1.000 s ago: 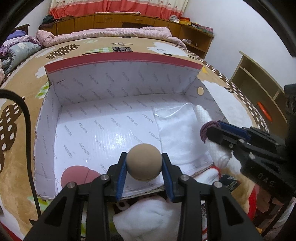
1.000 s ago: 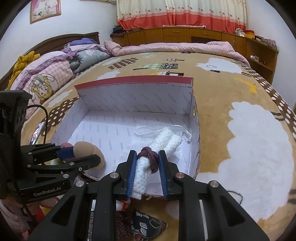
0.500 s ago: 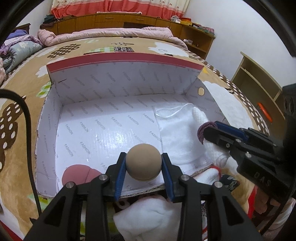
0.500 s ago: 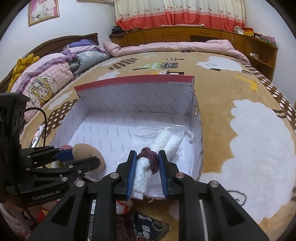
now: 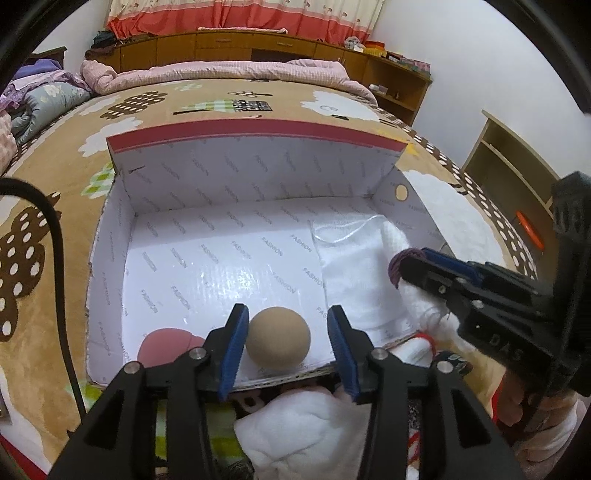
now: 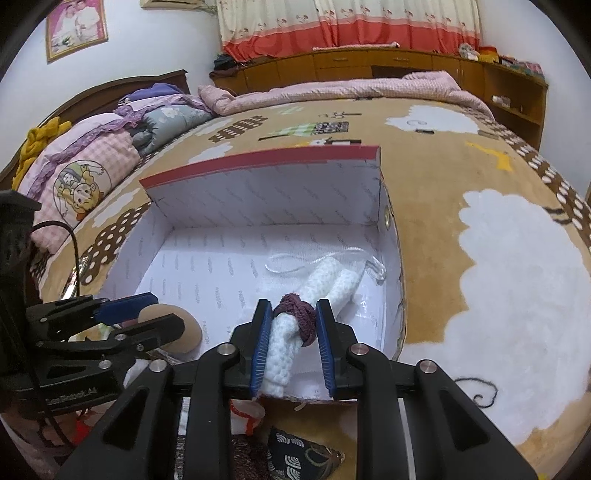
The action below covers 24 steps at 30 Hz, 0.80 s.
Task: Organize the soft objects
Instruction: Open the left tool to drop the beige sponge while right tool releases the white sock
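Room: bedroom, with a brown patterned blanket over the bed and a red and cream curtain behind it.
Landmark: white cardboard box with a red rim, open on the blanket.
Left wrist view, left gripper: at the near wall of the box; its jaws are opening, and the tan ball sits between the blue pads with a gap on the right side.
Left wrist view, other things: pink soft piece in the near left corner of the box; white cloth on the right part of the floor.
Right wrist view, right gripper: above the near wall of the box, clamped on the white knitted roll at its purple yarn band.
Right wrist view, roll: its far end reaches down onto the white cloth in the right part of the box.
Right wrist view, outside the box: dark patterned pouch, on the near side.
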Motion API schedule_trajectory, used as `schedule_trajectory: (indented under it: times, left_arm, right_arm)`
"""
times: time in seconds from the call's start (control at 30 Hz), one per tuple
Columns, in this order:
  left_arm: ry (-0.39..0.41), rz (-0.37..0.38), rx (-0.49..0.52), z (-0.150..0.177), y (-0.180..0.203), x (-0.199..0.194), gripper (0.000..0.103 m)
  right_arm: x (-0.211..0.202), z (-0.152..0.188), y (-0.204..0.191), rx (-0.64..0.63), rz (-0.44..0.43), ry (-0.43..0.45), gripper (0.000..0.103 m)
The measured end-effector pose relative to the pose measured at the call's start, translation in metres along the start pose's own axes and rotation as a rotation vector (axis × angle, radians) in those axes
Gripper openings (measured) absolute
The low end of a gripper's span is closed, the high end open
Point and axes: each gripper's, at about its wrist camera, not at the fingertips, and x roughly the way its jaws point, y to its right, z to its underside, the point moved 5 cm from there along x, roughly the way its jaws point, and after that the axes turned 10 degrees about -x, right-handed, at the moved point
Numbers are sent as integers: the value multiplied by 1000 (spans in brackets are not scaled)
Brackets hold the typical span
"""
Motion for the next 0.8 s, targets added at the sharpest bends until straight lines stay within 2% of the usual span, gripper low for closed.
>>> schedule_trajectory:
  times: [0.13,0.2,0.43,0.8]
  left_arm:
    - [1,-3,1,0,0,-2,49]
    - [2,-2,0,0,1,-2,53]
    - [19,-10,8,-1,2,-12,53]
    - [41,-12,21,6,4,-36,53]
  right_arm:
    - [-1,0,6,54,-30,-5,37]
    - [-4,0,7,63,-32,-2,40]
    - [-17,-1,3,46,-18,35,45]
    - [-45,-1,-10,33,-17,76,46]
